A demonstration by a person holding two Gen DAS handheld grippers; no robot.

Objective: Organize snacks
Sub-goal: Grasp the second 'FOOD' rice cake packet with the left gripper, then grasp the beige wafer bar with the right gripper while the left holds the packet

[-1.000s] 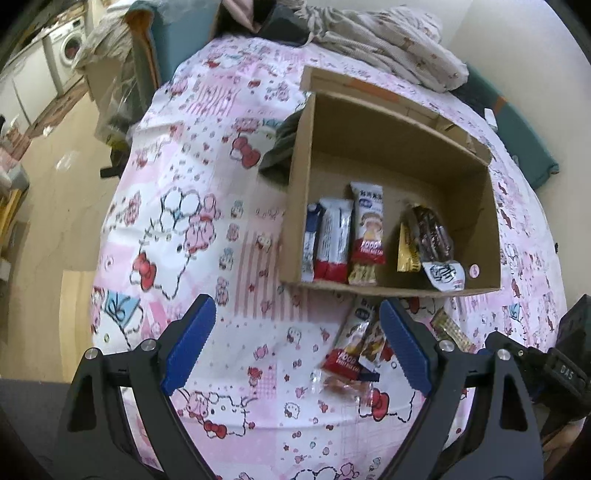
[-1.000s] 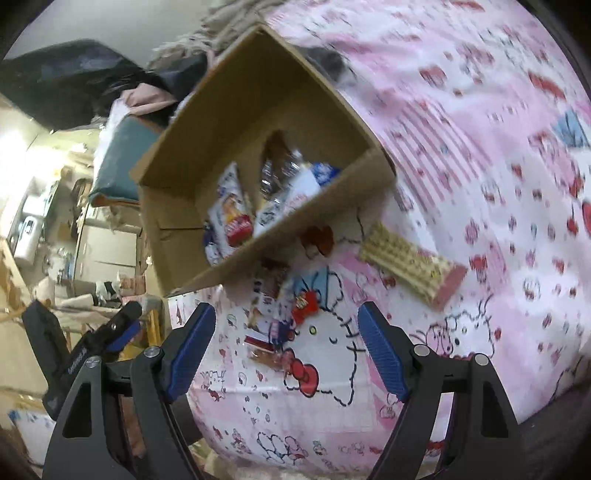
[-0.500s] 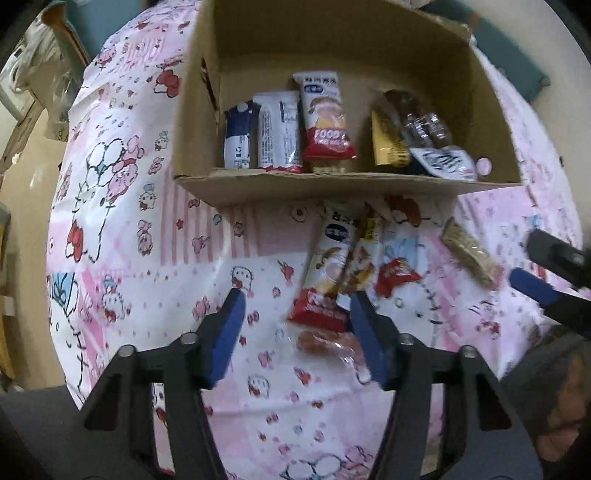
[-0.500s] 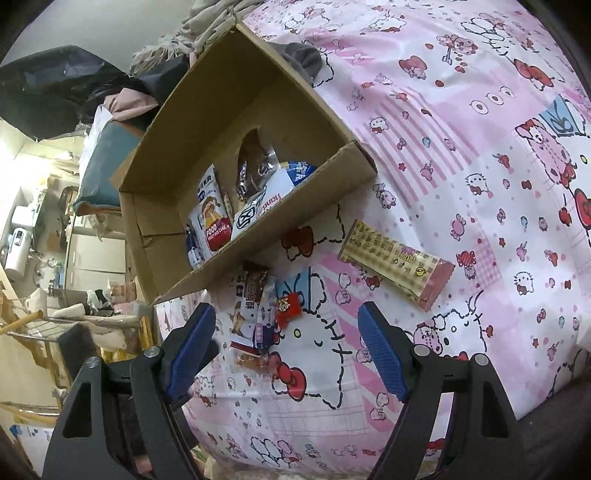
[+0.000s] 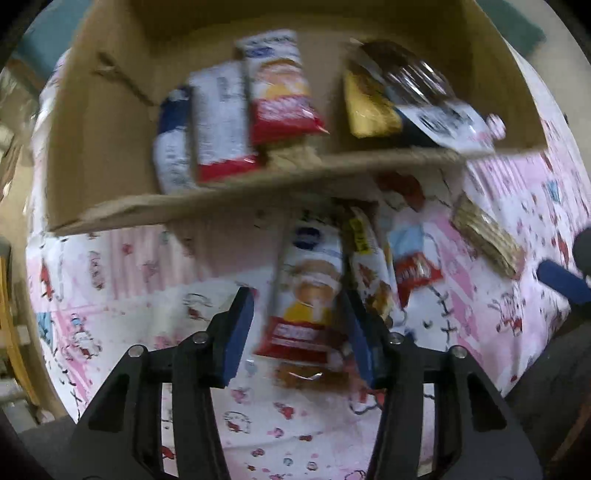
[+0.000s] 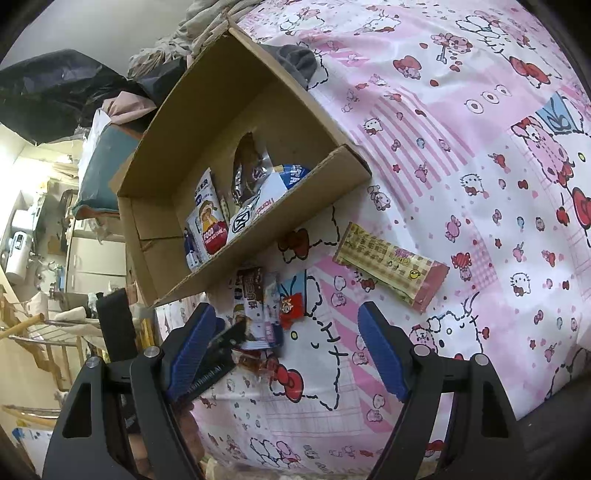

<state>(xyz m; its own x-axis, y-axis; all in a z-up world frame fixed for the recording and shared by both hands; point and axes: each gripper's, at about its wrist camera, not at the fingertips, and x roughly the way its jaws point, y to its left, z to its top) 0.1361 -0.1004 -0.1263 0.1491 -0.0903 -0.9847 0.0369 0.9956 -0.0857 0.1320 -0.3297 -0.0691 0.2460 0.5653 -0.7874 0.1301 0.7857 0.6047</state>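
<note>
A cardboard box point(image 5: 236, 199) point(image 6: 343, 177) holds several snack packs. In front of it on the pink cartoon cloth lie loose snacks: a white and red pack point(image 5: 310, 302), a slim pack point(image 5: 373, 273) beside it, a small red packet point(image 5: 417, 273) point(image 6: 291, 310) and a checked wafer bar point(image 5: 487, 240) point(image 6: 391, 269). My left gripper point(image 5: 301, 332) is open, low over the cloth, with its fingers either side of the white and red pack. My right gripper point(image 6: 286, 350) is open and empty, above the cloth near the small red packet.
The cloth point(image 6: 480, 147) covers a rounded table whose edge drops away near both grippers. Piled clothes point(image 6: 207, 22) lie behind the box. A dark bag point(image 6: 55, 92) and room clutter sit off to the left.
My left gripper has moved forward and down onto the loose snacks, and its fingers have narrowed around the white and red pack. My right gripper has barely moved.
</note>
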